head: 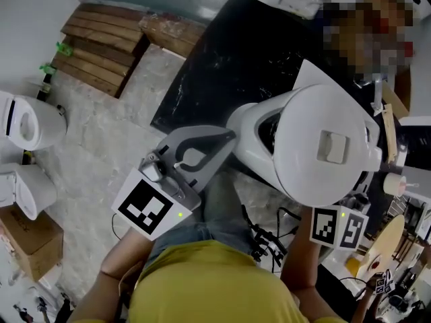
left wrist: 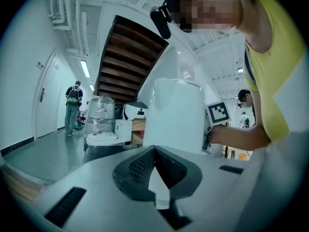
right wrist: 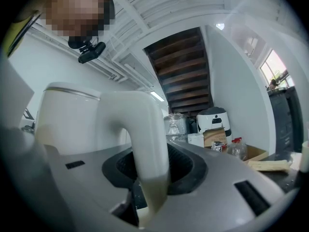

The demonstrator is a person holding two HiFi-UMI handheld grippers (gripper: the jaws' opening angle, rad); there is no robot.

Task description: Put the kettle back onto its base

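Closest to us, a yellow shirt (head: 202,284) fills the lower edge. We see the right hand-held gripper (right wrist: 149,178) clamped on the smooth, arched handle (right wrist: 145,129) of the white kettle (head: 323,113). Opposite, the grey left hand-held gripper (left wrist: 155,170) pinches a white edge at the kettle's side, holding it aloft by the black veined table (head: 229,66).

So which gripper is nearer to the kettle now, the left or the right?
Right. The right gripper is closed on the kettle's handle; the left gripper stands close beside the kettle, pointing at its side.
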